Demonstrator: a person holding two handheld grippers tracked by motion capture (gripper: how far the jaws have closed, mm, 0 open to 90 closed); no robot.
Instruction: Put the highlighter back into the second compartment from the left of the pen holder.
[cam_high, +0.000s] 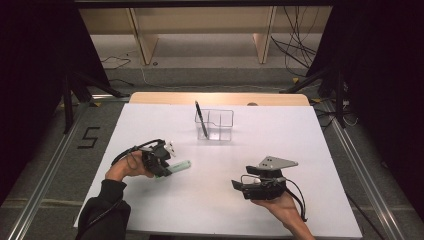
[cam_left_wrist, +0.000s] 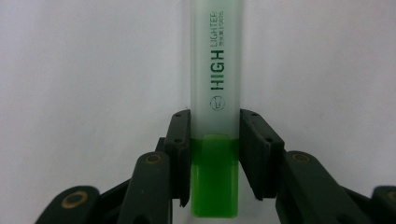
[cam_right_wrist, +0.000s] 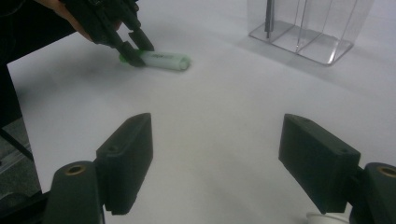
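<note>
While the left hand-held gripper (cam_high: 163, 162) rests low at the left side of the white counter (cam_high: 220, 210), its two black jaws are pressed on both sides of a green highlighter (cam_high: 179, 167). In the left gripper view the highlighter (cam_left_wrist: 215, 107) runs straight up between the jaws; its bright green end is between the pads and its pale, frosted body with the printed word "HIGH LIGHTER" goes away from the camera. From above, the highlighter points to the right and a little away from the person, and it lies on the counter or just over it; I cannot tell which. The right gripper view shows the same marker (cam_right_wrist: 161, 60) low on the white surface, with the left gripper (cam_right_wrist: 133, 49) on its green end.

The right hand-held gripper (cam_high: 240, 186) is at the right side of the counter, well apart from the left one, held from below by the right hand (cam_high: 280, 205). Its jaws stand wide apart with nothing between them, and a grey three-cornered plate (cam_high: 276, 163) sits on top of it.

Near the far edge of the counter stands a clear plastic organizer (cam_high: 216, 125) with several compartments. A dark pen (cam_high: 201, 120) stands tilted in its left compartment. The organizer is well apart from both grippers.
</note>
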